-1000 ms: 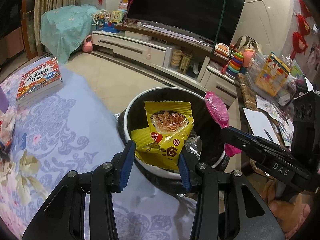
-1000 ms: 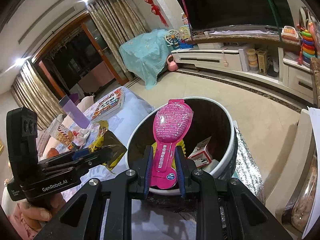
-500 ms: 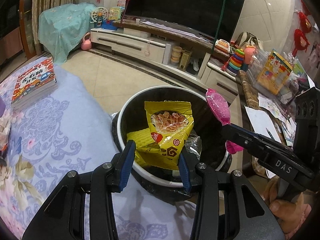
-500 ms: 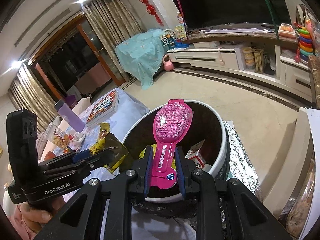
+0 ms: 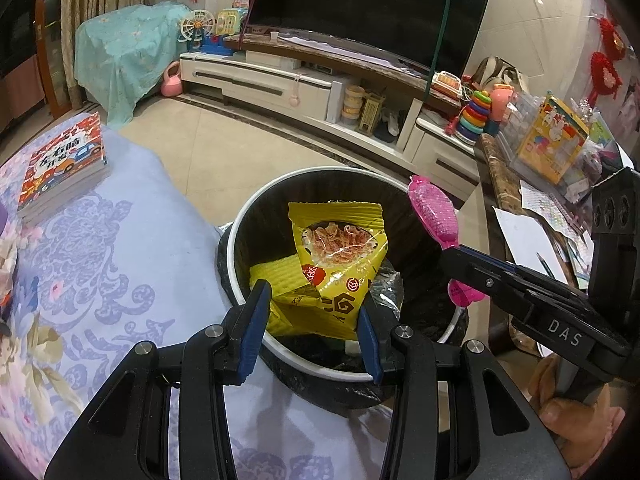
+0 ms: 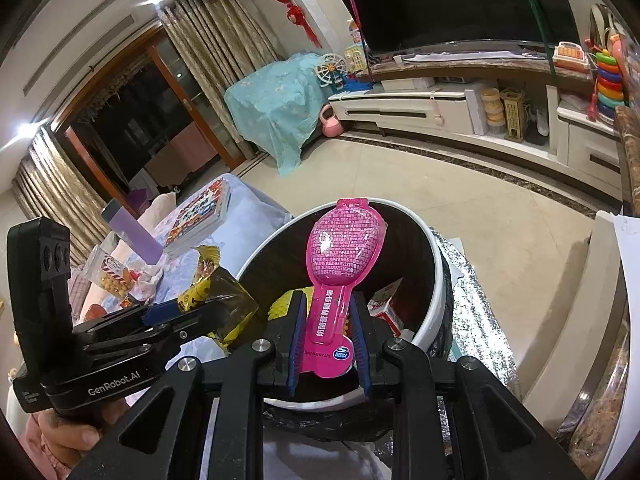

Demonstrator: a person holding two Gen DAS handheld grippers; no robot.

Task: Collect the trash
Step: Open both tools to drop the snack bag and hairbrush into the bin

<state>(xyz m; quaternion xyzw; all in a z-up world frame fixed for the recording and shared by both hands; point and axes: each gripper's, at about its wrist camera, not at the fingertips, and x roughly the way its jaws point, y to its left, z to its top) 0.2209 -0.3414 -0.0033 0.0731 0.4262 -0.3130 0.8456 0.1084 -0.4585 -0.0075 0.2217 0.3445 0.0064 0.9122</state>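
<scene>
Left wrist view: left gripper clamps yellow snack bag over white-rimmed bin; floral cloth beneath, book on it; TV above cabinet.

Right wrist view: right gripper closed on pink blister pack above bin; tiled floor, curtains behind.
</scene>
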